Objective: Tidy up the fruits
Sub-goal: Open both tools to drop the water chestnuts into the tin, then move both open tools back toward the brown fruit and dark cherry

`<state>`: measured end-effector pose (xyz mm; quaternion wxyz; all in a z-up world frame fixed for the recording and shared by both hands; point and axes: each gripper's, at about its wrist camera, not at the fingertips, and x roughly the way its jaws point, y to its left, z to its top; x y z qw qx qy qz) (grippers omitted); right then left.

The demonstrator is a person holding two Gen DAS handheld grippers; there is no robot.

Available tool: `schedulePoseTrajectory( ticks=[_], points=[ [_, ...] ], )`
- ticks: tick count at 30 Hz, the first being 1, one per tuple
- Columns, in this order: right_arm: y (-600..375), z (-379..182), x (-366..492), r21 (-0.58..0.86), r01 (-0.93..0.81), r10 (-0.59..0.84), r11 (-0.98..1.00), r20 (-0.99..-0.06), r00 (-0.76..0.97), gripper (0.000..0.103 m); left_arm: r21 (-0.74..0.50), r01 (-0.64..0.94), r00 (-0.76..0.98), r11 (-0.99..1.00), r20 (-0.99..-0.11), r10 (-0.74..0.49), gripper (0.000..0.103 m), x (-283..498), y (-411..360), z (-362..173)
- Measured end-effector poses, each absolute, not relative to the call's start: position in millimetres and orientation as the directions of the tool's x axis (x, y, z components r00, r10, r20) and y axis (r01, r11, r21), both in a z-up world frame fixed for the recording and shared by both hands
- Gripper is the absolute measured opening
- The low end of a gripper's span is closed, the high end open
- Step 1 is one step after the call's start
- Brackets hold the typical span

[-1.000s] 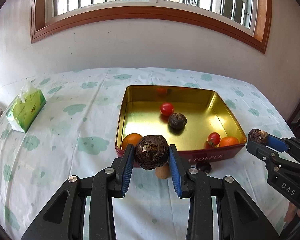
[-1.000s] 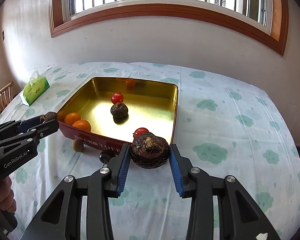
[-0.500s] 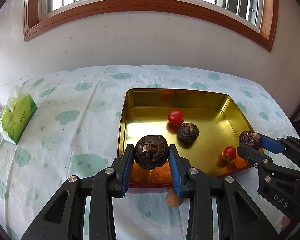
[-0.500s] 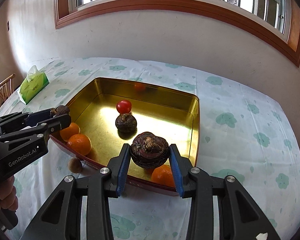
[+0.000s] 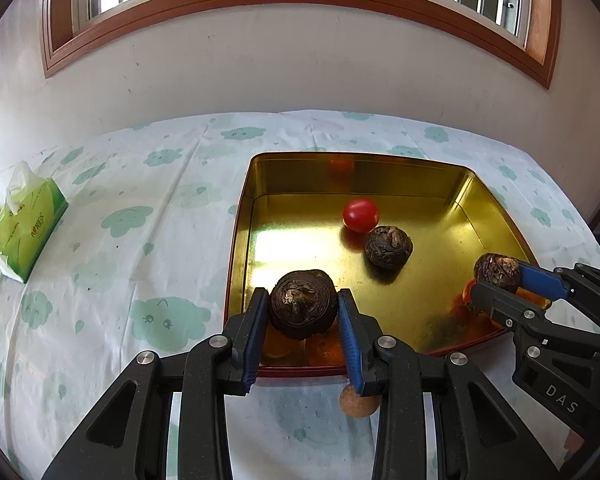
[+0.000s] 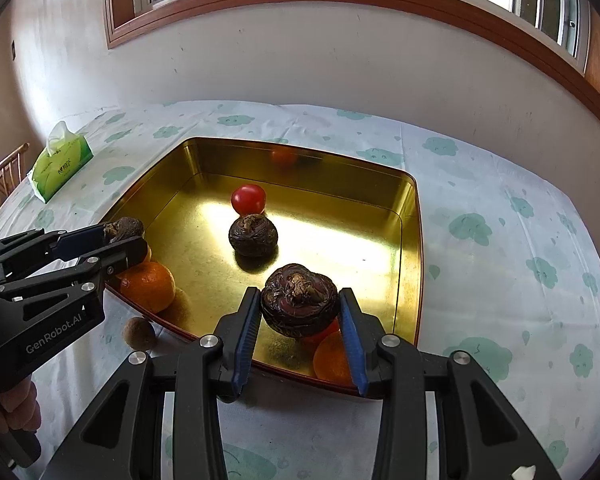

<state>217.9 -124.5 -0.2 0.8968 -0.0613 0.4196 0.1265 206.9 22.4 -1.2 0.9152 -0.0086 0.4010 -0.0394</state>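
Both grippers have moved forward over the gold tin (image 5: 240,240): left gripper (image 5: 303,312) grasps one dark chestnut (image 5: 303,306), right gripper (image 6: 298,312) grasps another chestnut (image 6: 299,300).

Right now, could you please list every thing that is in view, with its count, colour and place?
tin: one, gold inside, red outside, on the cloth.
tomatoes: one red at the tin's middle; a second red one shows partly behind the right gripper's chestnut.
chestnuts: three, dark brown; one loose beside the middle tomato, one in each gripper.
oranges: at least three, orange, along the tin's near wall.
brown fruit: one, tan, on the cloth outside the tin.
tissue pack: one, green, far left.
cloth: white with green clouds.
left gripper: black, blue pads, shut on a chestnut.
right gripper: likewise.
hand: holding the left gripper.
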Motion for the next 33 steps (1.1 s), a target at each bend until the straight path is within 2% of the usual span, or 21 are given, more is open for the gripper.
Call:
schedulePoseTrajectory(
  ticks=[13,20,33],
  points=[
    [-127.5,-5.8,221.8,0.013,-0.264,0.178,0.964,-0.768,0.615,0.037,0.005,0.076,0.687,0.997,-0.725,-0.049,0.036,210.0,12.8,-1.5],
    [-129.1,-3.3,219.1,0.014,-0.257,0.176,0.966,-0.764,0.621,0.043,-0.012,0.07,0.681,0.998,-0.73,-0.056,0.045,210.9,13.6,-1.4],
    [-134.3,8.7,196.0,0.003,-0.241,0.163,0.97,-0.745,0.647,0.043,-0.028,0.068,0.703,0.997,-0.708,-0.067,0.046,182.2,16.6,7.8]
  ],
)
